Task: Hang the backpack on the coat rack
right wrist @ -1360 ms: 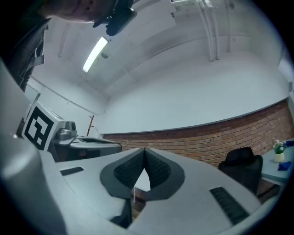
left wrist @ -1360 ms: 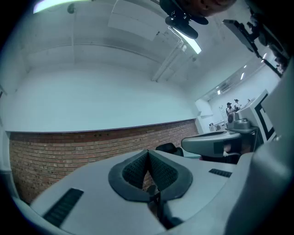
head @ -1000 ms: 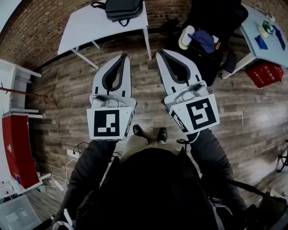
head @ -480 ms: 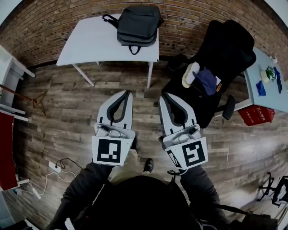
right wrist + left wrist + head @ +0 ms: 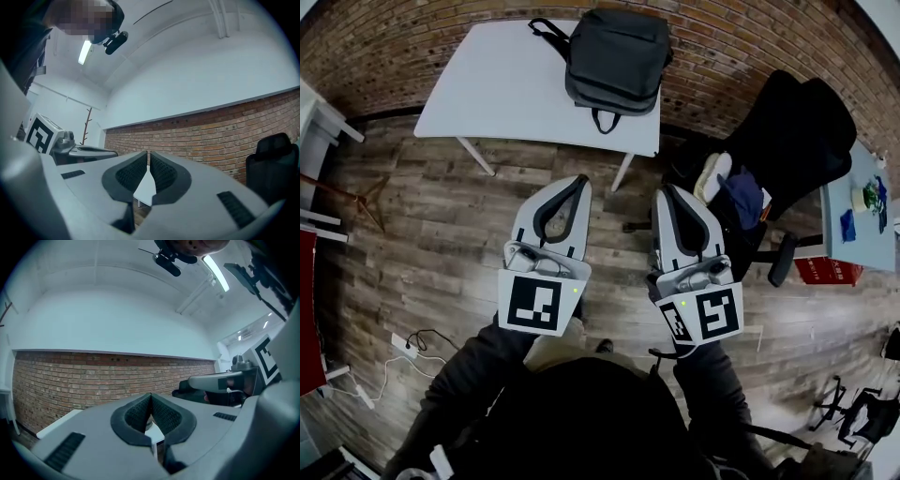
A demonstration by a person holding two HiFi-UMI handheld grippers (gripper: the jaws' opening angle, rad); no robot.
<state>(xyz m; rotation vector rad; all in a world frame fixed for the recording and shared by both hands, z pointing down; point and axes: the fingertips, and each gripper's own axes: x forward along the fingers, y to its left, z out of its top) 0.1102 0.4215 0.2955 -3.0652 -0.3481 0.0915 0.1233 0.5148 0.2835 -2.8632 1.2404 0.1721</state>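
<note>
At the far left a red panel (image 5: 307, 328) is cut off by the frame, and a white power strip (image 5: 401, 348) lies on the wood floor (image 5: 441, 234). Your left gripper (image 5: 580, 181) is closed tight with nothing in it. Its own view shows the pads pressed together. Ahead, the dark grey backpack (image 5: 615, 56) lies flat on the white table (image 5: 487, 84), toward its right end, carry loop pointing at you; any logo is too small to make out. Your right gripper (image 5: 664, 191) is closed and empty too. In its view the coat rack (image 5: 87, 123) shows only as a thin brown branched pole — its foot is hidden behind the left gripper. Further right stands a black office chair (image 5: 797, 131) with a blue cloth (image 5: 742, 192) on the seat, then a red box (image 5: 831, 272) whose white print is unreadable.
</note>
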